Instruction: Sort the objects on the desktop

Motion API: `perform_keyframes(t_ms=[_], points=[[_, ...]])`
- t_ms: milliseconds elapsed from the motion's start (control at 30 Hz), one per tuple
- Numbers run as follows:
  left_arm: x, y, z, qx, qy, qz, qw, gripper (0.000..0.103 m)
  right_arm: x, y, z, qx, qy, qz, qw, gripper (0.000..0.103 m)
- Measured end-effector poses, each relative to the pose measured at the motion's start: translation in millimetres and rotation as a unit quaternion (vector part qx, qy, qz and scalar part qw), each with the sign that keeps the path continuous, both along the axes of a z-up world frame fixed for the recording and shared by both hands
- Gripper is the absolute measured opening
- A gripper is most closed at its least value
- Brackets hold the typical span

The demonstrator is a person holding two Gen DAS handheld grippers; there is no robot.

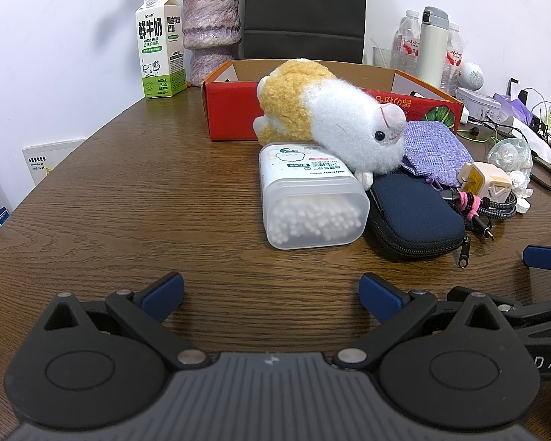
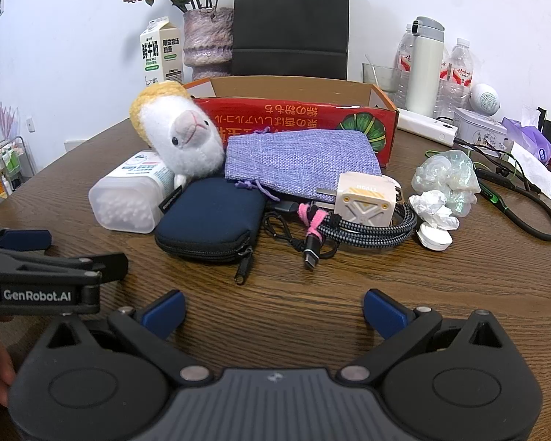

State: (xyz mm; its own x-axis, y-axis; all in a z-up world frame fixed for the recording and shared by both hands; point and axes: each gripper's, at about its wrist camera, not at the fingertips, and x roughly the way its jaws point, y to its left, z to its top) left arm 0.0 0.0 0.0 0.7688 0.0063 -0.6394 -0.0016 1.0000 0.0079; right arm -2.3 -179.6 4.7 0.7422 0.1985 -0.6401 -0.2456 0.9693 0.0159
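Clutter sits in a loose heap at the middle of the wooden counter point(image 2: 459, 294), just in front of an open red box point(image 2: 297, 117) whose inside shows bare cardboard. A plush toy point(image 2: 182, 136) with a yellow back and white face leans against the near left corner of the box, its head resting on a plastic tub of cotton swabs point(image 2: 128, 198) that lies on its side. Right of the tub lies a dark blue zip case point(image 2: 209, 220), touching it, and behind the case a purple cloth pouch point(image 2: 297, 161) rests against the box front. A cream charger point(image 2: 363, 198) sits on the pouch's right end, on a coiled braided cable point(image 2: 367, 231) bound with a pink strap. Further right lie a crumpled tissue point(image 2: 435, 207), a small white round case point(image 2: 435, 237) and a wad of clear plastic film point(image 2: 446, 176).

Both tools hover over bare wood on the near side of the heap, well short of it. The left tool point(image 1: 272, 292) has its blue pads spread wide with nothing between them, facing the swab tub. The right tool point(image 2: 273, 312) is likewise spread wide and empty, facing the zip case and cable.

At the far edge stand a milk carton point(image 2: 159, 55), a vase point(image 2: 207, 44) of dried flowers, a black bag point(image 2: 290, 25) and several bottles point(image 2: 455, 73).
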Motion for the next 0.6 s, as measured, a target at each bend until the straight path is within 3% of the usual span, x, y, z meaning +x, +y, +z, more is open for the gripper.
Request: perform_keyframes(t_ms=[500, 600], points=[[0.6, -0.5, -0.1, 0.000, 0.000, 0.000, 1.0000, 0.103, -1.2, -0.7, 1.1, 0.002, -0.001, -0.006, 1.000, 0.103], [-0.8, 0.0, 0.5, -0.003, -0.003, -0.007, 1.0000, 0.103, -7.7, -8.7, 3.1, 0.033, -0.013, -0.003, 0.999, 0.098]])
